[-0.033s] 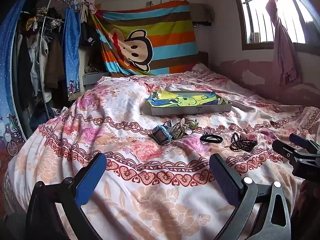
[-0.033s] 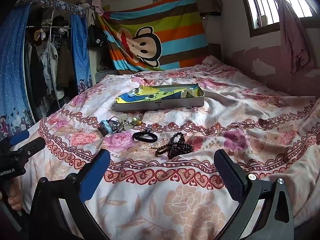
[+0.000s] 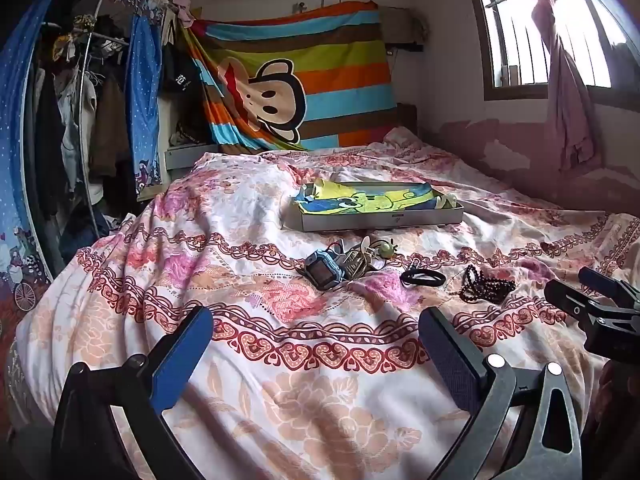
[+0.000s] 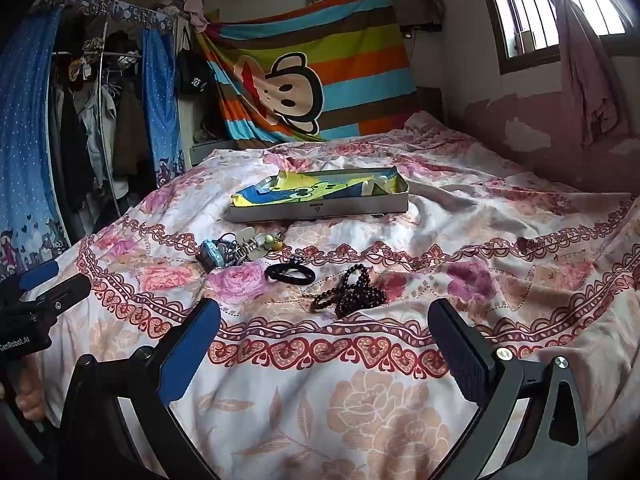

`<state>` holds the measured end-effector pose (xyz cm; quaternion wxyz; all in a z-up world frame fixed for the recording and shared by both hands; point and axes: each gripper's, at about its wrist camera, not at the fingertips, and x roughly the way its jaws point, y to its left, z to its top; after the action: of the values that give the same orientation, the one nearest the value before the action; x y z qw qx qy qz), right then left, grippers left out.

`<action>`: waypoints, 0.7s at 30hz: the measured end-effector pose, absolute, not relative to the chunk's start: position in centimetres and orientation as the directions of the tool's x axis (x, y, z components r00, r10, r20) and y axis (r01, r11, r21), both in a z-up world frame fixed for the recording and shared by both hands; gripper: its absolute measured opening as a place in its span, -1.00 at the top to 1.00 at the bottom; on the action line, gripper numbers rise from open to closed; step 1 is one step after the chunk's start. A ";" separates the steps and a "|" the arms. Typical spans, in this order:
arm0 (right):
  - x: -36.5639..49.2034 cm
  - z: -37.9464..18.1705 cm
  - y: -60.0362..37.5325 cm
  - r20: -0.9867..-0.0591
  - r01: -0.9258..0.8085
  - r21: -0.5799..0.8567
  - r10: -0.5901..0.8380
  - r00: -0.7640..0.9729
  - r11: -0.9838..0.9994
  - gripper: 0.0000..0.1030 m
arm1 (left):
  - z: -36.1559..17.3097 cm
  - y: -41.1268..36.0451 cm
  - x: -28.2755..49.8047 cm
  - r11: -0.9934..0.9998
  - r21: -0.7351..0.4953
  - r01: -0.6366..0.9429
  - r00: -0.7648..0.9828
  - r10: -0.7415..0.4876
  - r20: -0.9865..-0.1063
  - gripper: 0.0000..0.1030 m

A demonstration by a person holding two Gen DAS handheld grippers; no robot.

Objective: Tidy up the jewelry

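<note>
Jewelry lies in a row on the floral bedspread: a blue watch (image 3: 325, 273) (image 4: 212, 258) with a tangle of charms (image 3: 362, 258) (image 4: 250, 249), a black band (image 3: 422, 279) (image 4: 290, 273), and a dark bead necklace (image 3: 486, 290) (image 4: 352, 290). Behind them sits a shallow white box (image 3: 384, 220) (image 4: 320, 210) lined with a yellow-blue cartoon cloth. My left gripper (image 3: 316, 344) is open and empty, short of the watch. My right gripper (image 4: 326, 336) is open and empty, just short of the beads. Each gripper also shows in the other's view, the right (image 3: 592, 292) and the left (image 4: 48, 292).
The bed (image 3: 280, 380) fills the foreground. A clothes rack with blue curtains (image 3: 80, 140) stands at the left. A striped monkey blanket (image 3: 288, 80) hangs on the back wall. A window with a pink curtain (image 3: 568, 80) is at the right.
</note>
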<state>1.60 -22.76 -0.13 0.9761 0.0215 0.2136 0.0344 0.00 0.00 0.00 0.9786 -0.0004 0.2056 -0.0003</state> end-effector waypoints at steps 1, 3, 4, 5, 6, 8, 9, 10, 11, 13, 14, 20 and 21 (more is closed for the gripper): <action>1.6 -0.1 -22.7 -0.415 -0.059 0.055 0.076 0.907 0.997 -0.98 | 0.0 0.0 0.0 1.000 -0.001 0.001 0.915 -0.001 -0.402 -1.00; 1.6 -0.1 -22.7 -0.416 -0.059 0.056 0.076 0.906 0.997 -0.98 | 0.0 0.0 0.0 1.000 -0.003 0.000 0.916 -0.001 -0.401 -1.00; 1.6 -0.1 -22.7 -0.416 -0.058 0.056 0.076 0.906 0.997 -0.98 | 0.0 0.0 0.0 1.000 -0.003 0.000 0.916 -0.001 -0.401 -1.00; 1.6 -0.2 -22.7 -0.418 -0.058 0.057 0.077 0.905 0.997 -0.98 | 0.0 0.0 0.0 1.000 -0.004 0.000 0.916 -0.002 -0.401 -1.00; 1.6 -0.2 -22.7 -0.417 -0.058 0.058 0.077 0.906 0.997 -0.98 | 0.0 0.0 0.0 1.000 -0.004 0.000 0.916 -0.001 -0.402 -1.00; 1.6 -0.2 -22.7 -0.416 -0.059 0.058 0.078 0.906 0.997 -0.98 | 0.0 0.0 0.0 1.000 -0.005 0.001 0.916 -0.003 -0.402 -1.00; 1.6 -0.2 -22.7 -0.419 -0.060 0.059 0.079 0.905 0.996 -0.98 | 0.0 0.0 0.0 1.000 -0.005 0.001 0.915 -0.003 -0.403 -1.00; 1.7 -0.2 -22.7 -0.419 -0.061 0.060 0.081 0.904 0.996 -0.98 | 0.0 0.0 0.0 1.000 -0.005 0.002 0.915 -0.004 -0.403 -1.00; 1.6 -0.2 -22.7 -0.419 -0.062 0.062 0.082 0.904 0.996 -0.98 | 0.0 0.0 0.0 1.000 -0.006 0.002 0.915 -0.004 -0.404 -1.00; 1.6 -0.2 -22.7 -0.418 -0.062 0.062 0.082 0.905 0.996 -0.98 | 0.0 -0.1 0.0 1.000 -0.010 0.005 0.914 -0.008 -0.406 -1.00; 1.6 -0.2 -22.7 -0.418 -0.062 0.062 0.082 0.905 0.996 -0.98 | 0.0 -0.1 0.0 1.000 -0.010 0.004 0.914 -0.008 -0.406 -1.00; 1.7 -0.2 -22.7 -0.420 -0.062 0.062 0.082 0.904 0.996 -0.98 | -0.1 0.0 0.3 1.000 -0.011 0.008 0.913 -0.012 -0.408 -1.00; 1.6 -0.2 -22.7 -0.420 -0.062 0.062 0.082 0.904 0.996 -0.98 | -0.2 -0.1 0.3 1.000 -0.009 0.010 0.913 -0.013 -0.407 -1.00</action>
<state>1.65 -22.75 -0.16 0.9754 0.0236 0.2162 0.0369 0.27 -0.06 -0.24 0.9781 -0.0032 0.2080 -0.0058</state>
